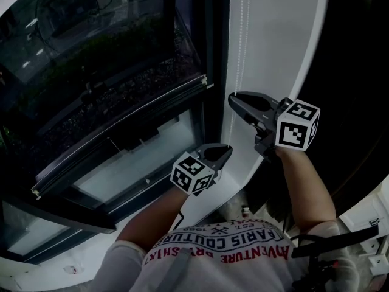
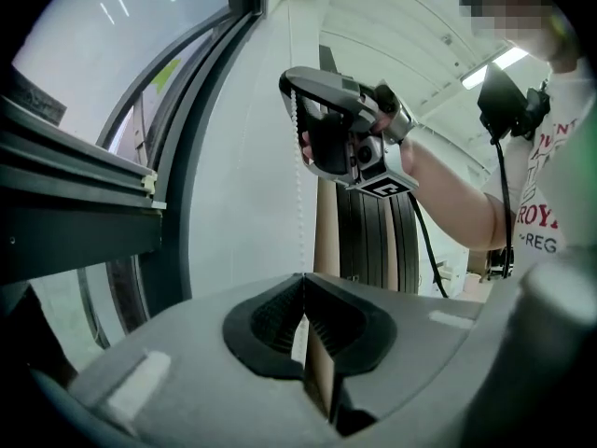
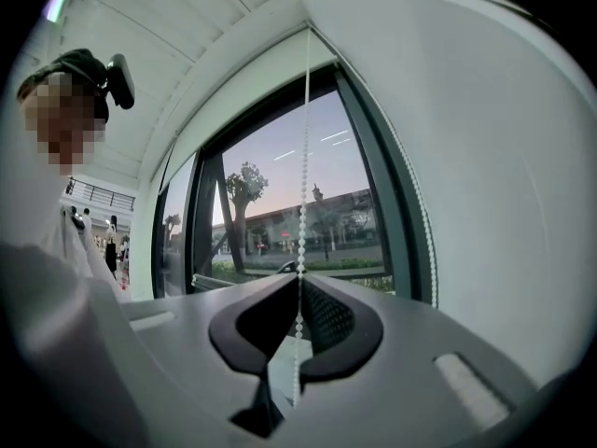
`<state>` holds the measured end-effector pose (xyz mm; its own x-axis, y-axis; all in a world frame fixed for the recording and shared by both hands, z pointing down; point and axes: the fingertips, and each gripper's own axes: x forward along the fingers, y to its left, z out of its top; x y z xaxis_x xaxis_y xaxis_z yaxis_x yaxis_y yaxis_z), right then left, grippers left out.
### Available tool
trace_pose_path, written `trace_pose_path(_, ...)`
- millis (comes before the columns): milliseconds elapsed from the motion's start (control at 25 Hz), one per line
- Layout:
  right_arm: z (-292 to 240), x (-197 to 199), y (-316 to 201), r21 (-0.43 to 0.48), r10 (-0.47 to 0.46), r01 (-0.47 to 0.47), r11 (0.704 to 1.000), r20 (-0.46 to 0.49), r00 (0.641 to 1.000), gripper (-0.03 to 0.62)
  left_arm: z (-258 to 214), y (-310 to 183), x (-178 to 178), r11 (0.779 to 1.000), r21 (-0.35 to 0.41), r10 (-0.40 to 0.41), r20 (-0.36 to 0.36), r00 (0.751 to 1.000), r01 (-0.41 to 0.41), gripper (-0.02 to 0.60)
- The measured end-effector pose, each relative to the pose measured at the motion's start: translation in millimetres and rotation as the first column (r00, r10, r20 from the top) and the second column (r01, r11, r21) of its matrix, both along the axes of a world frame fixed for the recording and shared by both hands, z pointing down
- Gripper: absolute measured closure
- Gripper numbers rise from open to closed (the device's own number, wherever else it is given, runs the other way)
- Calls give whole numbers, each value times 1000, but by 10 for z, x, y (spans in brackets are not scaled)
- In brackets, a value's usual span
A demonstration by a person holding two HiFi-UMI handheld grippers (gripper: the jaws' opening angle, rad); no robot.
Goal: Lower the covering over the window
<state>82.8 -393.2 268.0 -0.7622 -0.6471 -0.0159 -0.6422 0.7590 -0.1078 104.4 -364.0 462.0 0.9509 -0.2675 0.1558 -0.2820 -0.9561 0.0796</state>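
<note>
Printed shirt (image 1: 225,260); white wall (image 1: 273,41) beside window (image 1: 91,72).

Head cam steeply down on window (image 1: 121,72); gripper cams close-up, prob. level; common: bead chain (image 3: 303,157).

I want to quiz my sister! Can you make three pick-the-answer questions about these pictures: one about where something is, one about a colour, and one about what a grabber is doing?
1. Where does the right gripper sit on the bead chain, compared with the left gripper?
A. higher
B. lower
C. level

2. What colour is the chain?
A. red
B. white
C. black

3. What are the right gripper's jaws doing?
A. standing wide open
B. shut on nothing
C. shut on the chain

Answers:
1 A, the left gripper view looks up the chain at it.
2 B, the beads show white against the window.
3 C, the chain runs between its closed pads.
</note>
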Motion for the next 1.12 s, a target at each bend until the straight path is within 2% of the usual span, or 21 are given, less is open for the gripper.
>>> trace_pose_path(200, 396, -64, 0, -12, 15, -16, 1000, -79, 997, 582, 374, -9, -59, 999, -44, -17, 59, 998, 20, 572)
trace_pose_path(360, 801, -89, 13, -60, 26, -33, 998, -127, 992, 582, 791, -19, -107, 997, -67, -22, 148, 989, 32, 572)
trace_pose_path(600, 1261, -64, 53, -124, 31, -45, 991, -108, 994, 583, 1217, 123, -83, 990, -141, 11, 203, 979, 18, 572)
trace_pose_path(880, 1575, -80, 105, -133, 20, -41, 990, -154, 988, 583, 1493, 214, -92, 973, -232, 51, 227, 973, 4, 572)
trace_pose_path(1000, 1656, -134, 146, -142, 12, -31, 989, -132, 991, 583, 1554, 279, -109, 955, -295, 74, 191, 979, -15, 570)
trace_pose_path(1120, 1646, -163, 166, -139, 5, -22, 990, -123, 992, 583, 1536, 283, -144, 959, -284, 64, 190, 980, -8, 568)
